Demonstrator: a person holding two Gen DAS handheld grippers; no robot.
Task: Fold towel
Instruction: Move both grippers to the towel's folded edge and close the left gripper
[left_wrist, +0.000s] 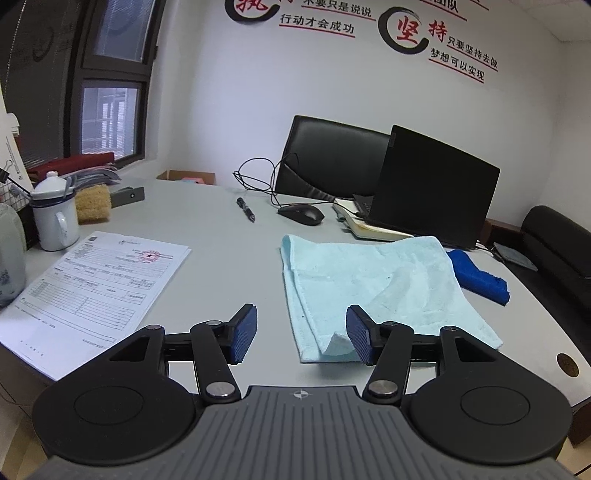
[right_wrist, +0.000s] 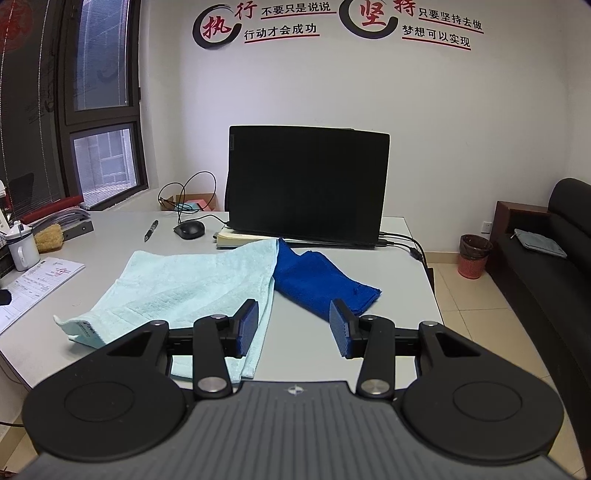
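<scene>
Pale blue terry: the towel (left_wrist: 373, 291) lies spread on the grey desk (left_wrist: 229, 258), one near corner curled up, its right edge overlapping a dark blue cloth (right_wrist: 317, 280).

Left gripper (left_wrist: 302, 334) hangs level above the desk's near edge, pointing toward the far wall. Jaws wide apart, nothing between them; the right pad (left_wrist: 357, 338) sits over the towel's near left corner, and I cannot tell whether it touches.

Right gripper (right_wrist: 293, 328) is held the same way, level and low. Jaws spread wide, empty; the left pad (right_wrist: 246, 328) is over the towel's right edge, the other over bare desk just short of the dark blue cloth.

Desk, left to right: white mug (left_wrist: 55, 214), printed forms (left_wrist: 99, 280), pen (left_wrist: 246, 209), black mouse (left_wrist: 301, 213) with looped cable, notebook (left_wrist: 369, 225) under an open laptop (right_wrist: 306, 184). A black chair (left_wrist: 325, 158) stands behind. White wall with red and black lettering, window at left, black sofa (right_wrist: 546, 266) and red waste bin (right_wrist: 474, 256) at right, tiled floor.
</scene>
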